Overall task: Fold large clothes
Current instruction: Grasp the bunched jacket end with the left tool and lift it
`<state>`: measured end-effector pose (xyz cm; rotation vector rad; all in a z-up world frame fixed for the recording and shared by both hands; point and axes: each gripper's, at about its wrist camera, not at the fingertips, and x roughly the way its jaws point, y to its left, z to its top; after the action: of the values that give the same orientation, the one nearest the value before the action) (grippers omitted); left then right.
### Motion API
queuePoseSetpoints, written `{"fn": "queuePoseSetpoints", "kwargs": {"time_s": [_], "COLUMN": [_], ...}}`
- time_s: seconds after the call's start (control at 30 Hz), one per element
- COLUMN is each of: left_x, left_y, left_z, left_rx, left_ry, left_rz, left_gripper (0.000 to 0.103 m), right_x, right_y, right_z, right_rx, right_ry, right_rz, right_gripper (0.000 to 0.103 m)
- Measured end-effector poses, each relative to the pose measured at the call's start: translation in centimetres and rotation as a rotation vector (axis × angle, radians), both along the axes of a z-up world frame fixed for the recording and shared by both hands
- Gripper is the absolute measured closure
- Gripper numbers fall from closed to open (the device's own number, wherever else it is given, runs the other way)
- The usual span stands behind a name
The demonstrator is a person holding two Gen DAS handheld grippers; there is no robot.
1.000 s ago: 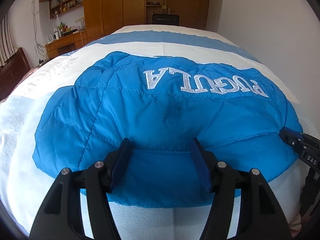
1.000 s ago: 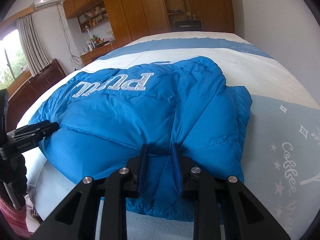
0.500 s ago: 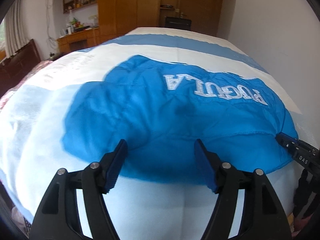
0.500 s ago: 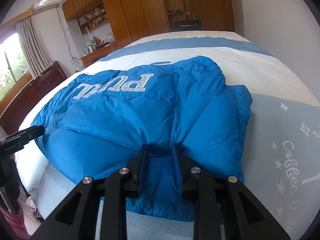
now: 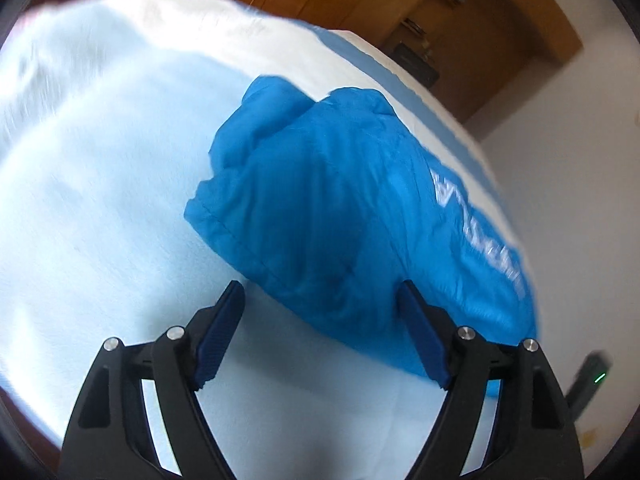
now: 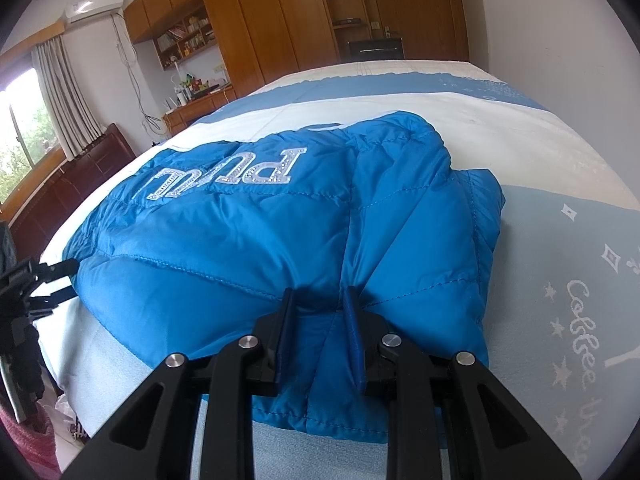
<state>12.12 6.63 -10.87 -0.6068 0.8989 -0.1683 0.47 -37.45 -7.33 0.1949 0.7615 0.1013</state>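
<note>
A blue quilted puffer jacket (image 6: 280, 232) with silver letters lies folded on the bed (image 6: 520, 140). My right gripper (image 6: 320, 300) is shut on a fold of the jacket's near edge. In the left wrist view, blurred by motion, the jacket (image 5: 340, 208) lies ahead and to the right. My left gripper (image 5: 320, 292) is open and empty, just above the jacket's near left corner. The left gripper also shows at the left edge of the right wrist view (image 6: 44, 276).
The bed has a white and pale blue cover with printed stars and words (image 6: 580, 320). Wooden wardrobes (image 6: 280, 20) and a desk (image 6: 192, 108) stand behind it. A dark wooden bench (image 6: 80, 176) runs along the left side. A white wall is on the right.
My left gripper let go of the jacket's near edge, pulled back and swung left, now looking at the jacket's left corner. My right gripper stayed shut on the jacket.
</note>
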Motion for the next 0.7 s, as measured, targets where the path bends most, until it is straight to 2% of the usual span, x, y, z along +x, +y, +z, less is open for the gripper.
{"fn": "queuePoseSetpoints", "kwargs": {"time_s": [0.07, 0.27, 0.33, 0.37, 0.4, 0.47, 0.57, 0.7], "left_x": [0.7, 3.5, 4.2, 4.3, 4.4, 4.1, 4.0, 4.0], "left_y": [0.7, 1.6, 1.6, 1.6, 1.8, 2.4, 2.5, 2.0], "left_z": [-0.4, -1.2, -1.3, -1.4, -1.6, -1.9, -2.7, -2.8], "left_rx": [-0.061, -0.131, -0.138, -0.147, -0.173, -0.217, -0.226, -0.181], "left_ry": [-0.009, -0.032, -0.028, -0.023, -0.021, -0.024, -0.022, -0.036], "left_rz": [0.015, 0.071, 0.091, 0.095, 0.102, 0.117, 0.107, 0.096], "left_gripper": [0.025, 0.025, 0.033, 0.041, 0.048, 0.055, 0.059, 0.060], "right_x": [0.0, 0.0, 0.0, 0.0, 0.0, 0.0, 0.1, 0.3], "right_y": [0.0, 0.1, 0.1, 0.1, 0.1, 0.1, 0.0, 0.1], "right_z": [0.0, 0.0, 0.0, 0.0, 0.0, 0.0, 0.0, 0.0], "right_rx": [0.000, 0.003, 0.003, 0.005, 0.008, 0.016, 0.022, 0.019], "right_ry": [0.000, 0.002, 0.003, 0.004, 0.006, 0.012, 0.017, 0.022], "right_rz": [0.000, 0.000, 0.000, 0.000, 0.001, 0.003, 0.008, 0.007], "right_gripper": [0.079, 0.079, 0.079, 0.079, 0.079, 0.079, 0.079, 0.079]}}
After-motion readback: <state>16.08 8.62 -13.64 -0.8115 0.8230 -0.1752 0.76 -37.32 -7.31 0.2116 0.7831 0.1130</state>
